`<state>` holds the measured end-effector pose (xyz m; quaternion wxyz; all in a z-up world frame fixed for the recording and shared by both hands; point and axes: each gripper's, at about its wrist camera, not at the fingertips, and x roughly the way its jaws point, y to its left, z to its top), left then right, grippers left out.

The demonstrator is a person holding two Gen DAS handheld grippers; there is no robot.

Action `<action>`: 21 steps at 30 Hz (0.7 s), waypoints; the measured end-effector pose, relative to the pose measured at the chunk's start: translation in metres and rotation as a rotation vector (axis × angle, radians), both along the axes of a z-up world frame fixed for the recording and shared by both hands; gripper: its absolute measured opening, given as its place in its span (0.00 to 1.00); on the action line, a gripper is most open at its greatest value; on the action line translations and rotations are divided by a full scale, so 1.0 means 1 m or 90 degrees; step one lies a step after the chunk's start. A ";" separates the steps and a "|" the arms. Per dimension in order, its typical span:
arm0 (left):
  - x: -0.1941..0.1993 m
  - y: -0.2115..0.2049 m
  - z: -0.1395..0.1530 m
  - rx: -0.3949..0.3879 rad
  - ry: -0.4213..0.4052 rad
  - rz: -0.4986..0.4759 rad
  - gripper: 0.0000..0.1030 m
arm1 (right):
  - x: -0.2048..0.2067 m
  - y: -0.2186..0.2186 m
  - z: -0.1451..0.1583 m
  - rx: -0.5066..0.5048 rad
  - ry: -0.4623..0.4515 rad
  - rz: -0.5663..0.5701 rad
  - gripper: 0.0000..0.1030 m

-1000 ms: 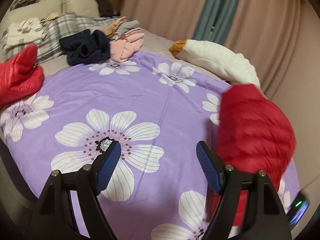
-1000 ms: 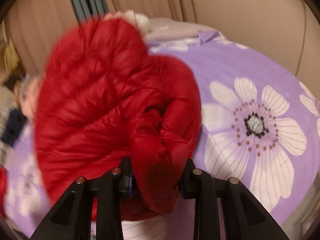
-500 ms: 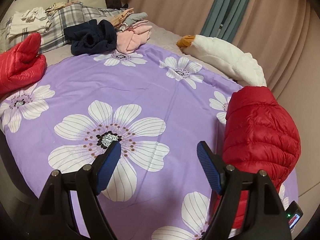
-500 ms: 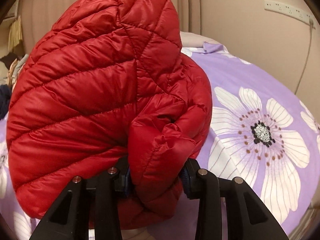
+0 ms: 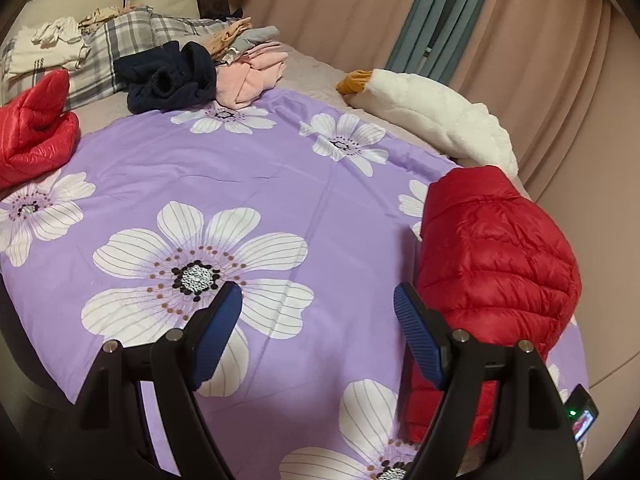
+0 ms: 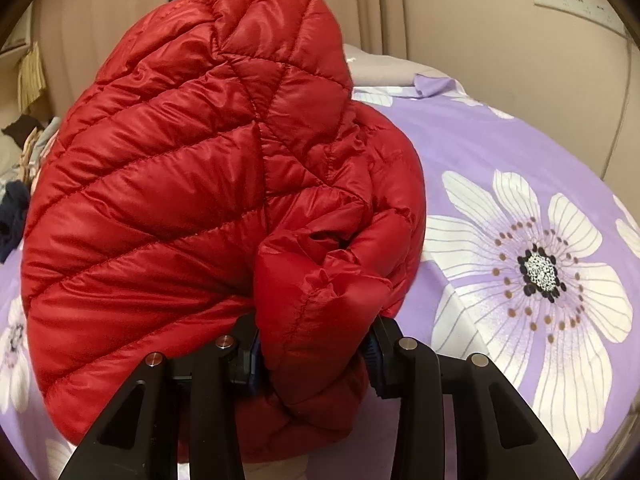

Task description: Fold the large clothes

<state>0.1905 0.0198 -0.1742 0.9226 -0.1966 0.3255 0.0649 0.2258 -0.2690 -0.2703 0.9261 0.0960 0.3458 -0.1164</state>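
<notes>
Two grippers: one is loaded and one is idle right now.
Right gripper (image 6: 314, 354): clamped on a thick wad of the red puffer jacket (image 6: 192, 208), the bunched cloth filling the whole gap between the jaws.
Left gripper (image 5: 318, 336): jaws wide apart, nothing between them, hovering above the near edge of the bed.
Jacket position: held up at the right edge of the purple floral sheet (image 5: 240, 168), its bulk billowing in front of the right wrist camera; from the left wrist view the jacket (image 5: 492, 256) hangs beside the left gripper's right finger.
Second red jacket (image 5: 34, 132): crumpled at the left edge of the sheet, untouched.
Far end of the bed: a navy garment (image 5: 172, 78) and a pink garment (image 5: 252, 78) heaped at the sheet's far edge, folded plaid fabric (image 5: 120, 40) behind them, a white plush goose (image 5: 432, 120) along the far right edge.
Step in hand, my read: bringing the jacket in to lay it out flat before any fold.
Risk one: slick, puffy shell held by a bunch, so it could squirm out of the jaws if swung.
Risk two: gripped as a wad, it may land twisted, with a sleeve trapped underneath.
Risk three: so close to the right edge, loose cloth could slide off the bed.
Containers: none in view, everything lies straight on the bed.
</notes>
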 end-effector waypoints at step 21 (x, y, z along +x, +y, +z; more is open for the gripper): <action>-0.006 -0.008 0.009 -0.005 0.006 -0.034 0.76 | -0.018 -0.014 0.020 0.041 0.027 0.013 0.40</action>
